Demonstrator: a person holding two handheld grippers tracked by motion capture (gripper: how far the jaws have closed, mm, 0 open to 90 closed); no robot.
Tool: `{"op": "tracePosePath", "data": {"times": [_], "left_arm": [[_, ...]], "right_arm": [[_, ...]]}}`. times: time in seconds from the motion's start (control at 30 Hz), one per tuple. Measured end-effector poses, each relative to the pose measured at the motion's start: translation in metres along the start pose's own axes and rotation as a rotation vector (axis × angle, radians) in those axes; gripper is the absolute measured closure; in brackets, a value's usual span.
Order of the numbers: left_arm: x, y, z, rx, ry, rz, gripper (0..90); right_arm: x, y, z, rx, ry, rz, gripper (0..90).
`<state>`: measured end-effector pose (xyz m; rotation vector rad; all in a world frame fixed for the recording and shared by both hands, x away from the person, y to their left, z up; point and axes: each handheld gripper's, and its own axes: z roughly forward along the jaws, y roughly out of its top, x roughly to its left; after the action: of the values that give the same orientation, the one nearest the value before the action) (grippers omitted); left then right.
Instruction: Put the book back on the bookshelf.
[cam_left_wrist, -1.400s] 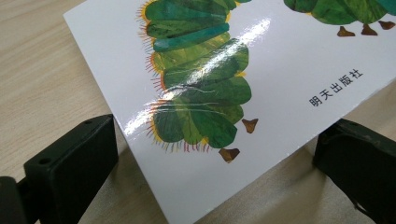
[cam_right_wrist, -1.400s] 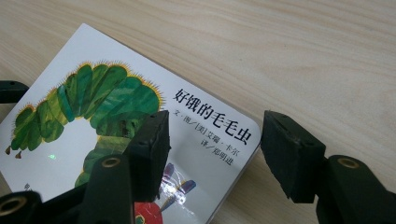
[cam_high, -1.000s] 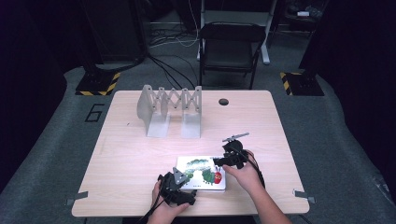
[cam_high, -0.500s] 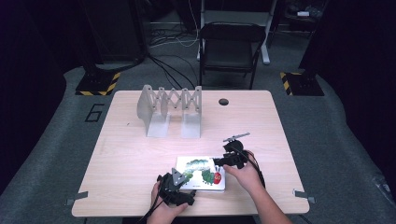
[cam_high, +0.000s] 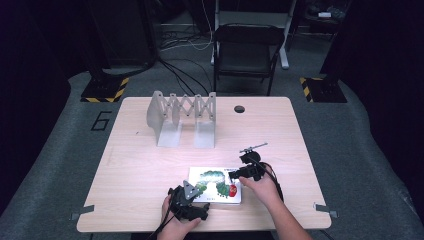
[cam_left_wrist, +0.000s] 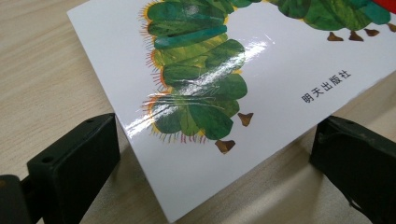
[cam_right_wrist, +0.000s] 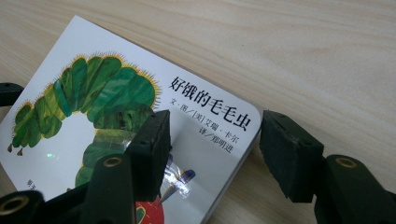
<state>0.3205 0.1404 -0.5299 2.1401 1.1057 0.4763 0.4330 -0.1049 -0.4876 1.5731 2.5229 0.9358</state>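
A white picture book (cam_high: 216, 184) with a green caterpillar on its cover lies flat near the table's front edge. My left gripper (cam_high: 196, 199) is at the book's near left corner. In the left gripper view that gripper (cam_left_wrist: 215, 186) is open, its two black jaws set wide on either side of the book's corner (cam_left_wrist: 196, 140), low over the table. My right gripper (cam_high: 240, 173) is at the book's far right corner. There it (cam_right_wrist: 215, 149) is open too, with one jaw above the cover (cam_right_wrist: 93, 93) and the other past the book's edge, over bare wood.
A grey folding metal rack (cam_high: 182, 117) stands at the back left of the wooden table (cam_high: 140, 160). A dark round hole (cam_high: 239, 108) sits near the far edge. A black chair (cam_high: 247, 50) stands beyond the table. Cables run across the floor.
My right gripper has edged slightly left, closer over the book's corner. The left gripper and the book have stayed where they were.
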Motion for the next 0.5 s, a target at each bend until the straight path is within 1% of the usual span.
{"op": "tracePosePath", "data": {"times": [0.03,0.07,0.1,0.2,0.3,0.33,0.37,0.4,0.43,0.5], "left_arm": [[0.0004,-0.0001,-0.0006,0.004,-0.004,0.001,1.5],[0.0006,-0.0002,-0.0007,0.005,-0.004,0.004,1.6],[0.0003,-0.0006,-0.0002,-0.004,0.001,0.002,1.6],[0.0003,-0.0007,-0.0002,-0.004,0.0,0.002,1.6],[0.0002,-0.0008,-0.0002,-0.005,0.0,0.001,1.6],[0.0002,-0.0008,-0.0002,-0.006,0.0,0.002,1.6],[0.0002,-0.0009,-0.0004,-0.004,-0.001,0.002,1.6],[0.0001,-0.0011,-0.0004,-0.004,-0.002,0.0,1.6],[0.0,-0.0012,-0.0004,-0.005,-0.001,0.0,1.6],[-0.0003,-0.0013,-0.0001,-0.01,-0.001,-0.006,1.7]], "right_arm": [[-0.0008,-0.0004,0.0012,-0.003,-0.002,0.0,42.1],[-0.0009,-0.0005,0.0021,0.005,0.0,0.012,41.3],[-0.0012,-0.0007,0.0026,0.011,0.008,0.017,40.3],[-0.0013,-0.0014,0.0043,0.014,0.017,0.03,37.7],[-0.0033,-0.0016,0.0059,0.012,0.046,0.031,34.7],[-0.0028,-0.0016,0.0067,0.012,0.04,0.032,34.4],[-0.0023,-0.0016,0.0067,0.02,0.045,0.04,33.9],[-0.0022,-0.0016,0.0076,0.019,0.041,0.04,33.3],[-0.0027,-0.0016,0.0082,0.023,0.049,0.034,32.7],[-0.0022,-0.0015,0.0091,0.022,0.049,0.041,31.9]]}}
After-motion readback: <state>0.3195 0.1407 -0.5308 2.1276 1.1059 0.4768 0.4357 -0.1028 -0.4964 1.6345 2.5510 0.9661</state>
